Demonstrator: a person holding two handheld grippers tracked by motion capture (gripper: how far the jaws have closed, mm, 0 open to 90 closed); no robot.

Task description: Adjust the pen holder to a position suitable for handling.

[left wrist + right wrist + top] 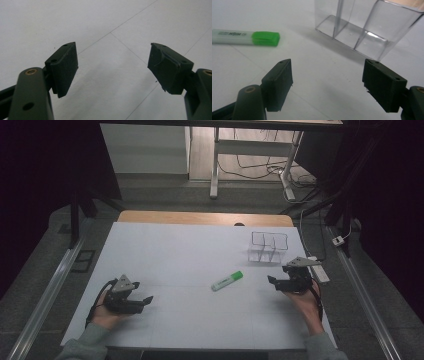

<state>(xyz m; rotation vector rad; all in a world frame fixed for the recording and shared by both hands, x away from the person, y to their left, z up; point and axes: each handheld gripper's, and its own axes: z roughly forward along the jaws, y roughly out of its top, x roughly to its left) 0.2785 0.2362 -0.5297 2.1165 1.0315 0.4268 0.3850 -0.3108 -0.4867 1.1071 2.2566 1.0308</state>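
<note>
A green highlighter (227, 280) with a green cap lies flat on the white table (190, 250), near the middle. In the right gripper view the highlighter (247, 38) lies at the upper left, ahead of the jaws. A clear plastic organiser with compartments (268, 248) stands upright behind and to the right of it, and the organiser (364, 27) looks empty up close. My right gripper (271, 281) rests to the right of the highlighter, open with nothing between its pads (278, 82). My left gripper (146, 301) sits at the table's left front, open over bare table (112, 72).
The wooden back edge (200, 217) of the table shows beyond the white sheet. A cable trails from each gripper. A white desk frame (250, 155) and floor cables stand well behind the table. Metal rails run along both sides.
</note>
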